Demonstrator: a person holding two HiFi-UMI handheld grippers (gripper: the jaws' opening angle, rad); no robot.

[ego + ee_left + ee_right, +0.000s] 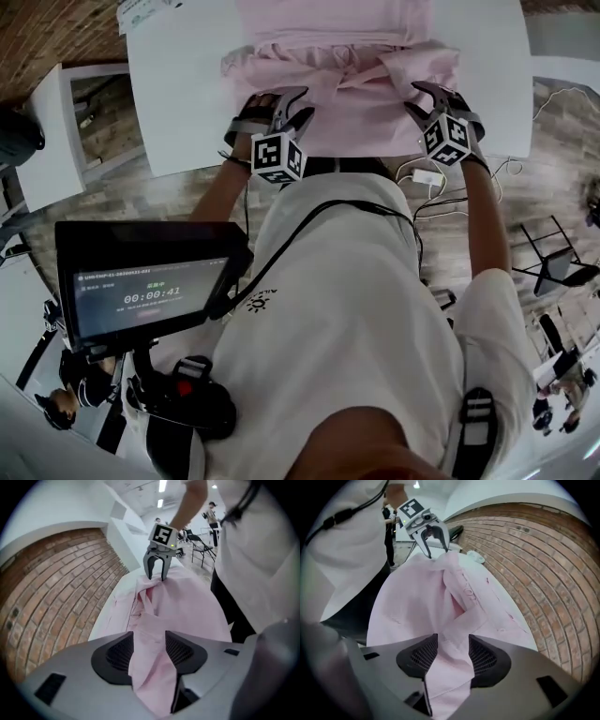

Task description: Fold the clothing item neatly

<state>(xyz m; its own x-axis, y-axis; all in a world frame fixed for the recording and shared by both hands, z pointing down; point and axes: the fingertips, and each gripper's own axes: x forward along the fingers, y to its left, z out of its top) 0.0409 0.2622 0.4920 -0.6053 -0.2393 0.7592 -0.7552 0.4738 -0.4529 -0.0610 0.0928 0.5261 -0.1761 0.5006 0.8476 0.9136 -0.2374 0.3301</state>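
Seen from the head camera, looking steeply down, a pink garment [347, 84] lies rumpled on a white bench [178, 84], bunched into ridges along its middle and reaching to the bench's near edge. The left claw [302, 105] sits at the garment's near left corner and the right claw [414, 98] at its near right corner, each carrying a cube with black and white square markers. Below them this view is filled by the person's white shirt [347, 319], and at lower left a dark screen [141, 291] shows a timer. From up here the claw tips are too small to tell how they stand.

The left gripper view settles that for its side: the two dark ribbed pads are set apart, with a thick fold of pink cloth packed between them and touching both, so the left claw is gripping the garment. The cloth runs away from it across the bench to the right claw at the far end. A curved brick wall [51, 588] lies to the left, which the head camera only catches at its top corner.

The right gripper view shows the mirror of this: its pads hold a fold of the same pink cloth, pressed on both sides. The left claw stands at the far end, its tips on the cloth.
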